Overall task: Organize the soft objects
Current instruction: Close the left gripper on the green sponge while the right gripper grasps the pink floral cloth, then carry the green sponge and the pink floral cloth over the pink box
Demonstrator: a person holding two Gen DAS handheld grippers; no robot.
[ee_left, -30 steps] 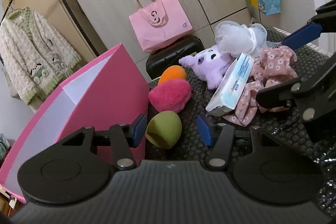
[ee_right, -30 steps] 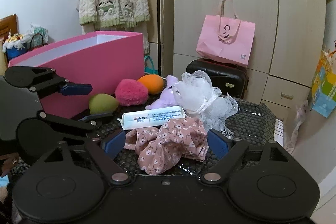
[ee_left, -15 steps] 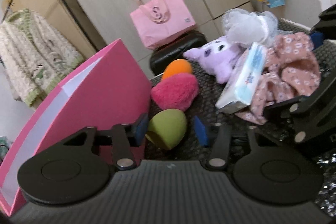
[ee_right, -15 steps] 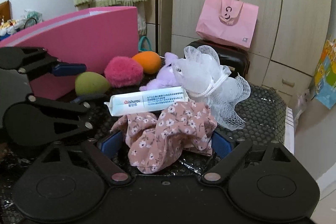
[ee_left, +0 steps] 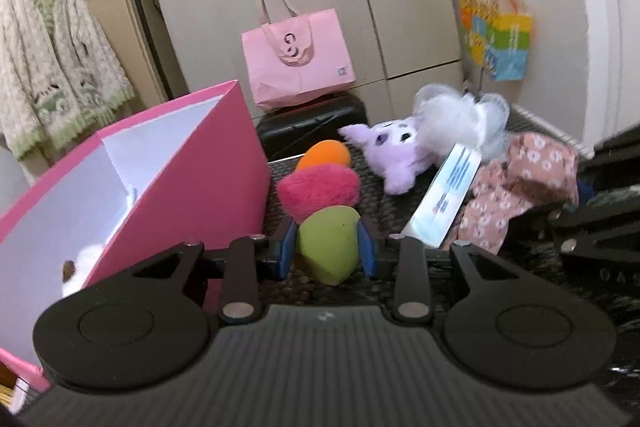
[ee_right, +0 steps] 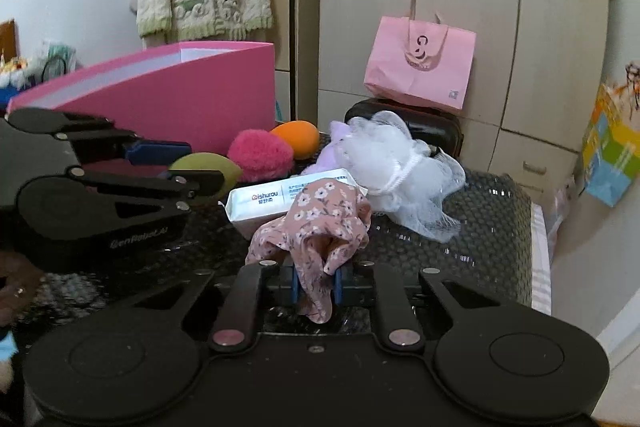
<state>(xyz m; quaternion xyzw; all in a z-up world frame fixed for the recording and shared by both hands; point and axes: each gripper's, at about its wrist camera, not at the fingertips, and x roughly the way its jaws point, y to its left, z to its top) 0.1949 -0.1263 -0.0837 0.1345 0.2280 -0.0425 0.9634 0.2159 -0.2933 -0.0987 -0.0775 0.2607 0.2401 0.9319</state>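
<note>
Left wrist view: the left gripper (ee_left: pixel 327 247) is clamped on the olive-green egg-shaped makeup sponge (ee_left: pixel 328 242), blue pads (ee_left: pixel 365 247) pressing both its sides, low at centre frame. Just beyond it at 12 o'clock sits the fuzzy hot-pink heart-shaped puff (ee_left: pixel 318 189), with the orange egg-shaped sponge (ee_left: pixel 325 154) behind that. At 9 o'clock stands the open pink cardboard box (ee_left: pixel 192 187) with its white lining. Out at 2 o'clock lie the lilac plush toy (ee_left: pixel 390 155), the white mesh bath pouf (ee_left: pixel 460 119) and the white-and-blue tissue pack (ee_left: pixel 446 203), all on the dark honeycomb-textured desk (ee_left: pixel 396 211). Over to the right wrist view: the right gripper (ee_right: pixel 316 283) is pinched tight on a fold of the pink floral fabric piece (ee_right: pixel 316 223), which bunches up at 12 o'clock against the tissue pack, the pouf at 1 o'clock.
</note>
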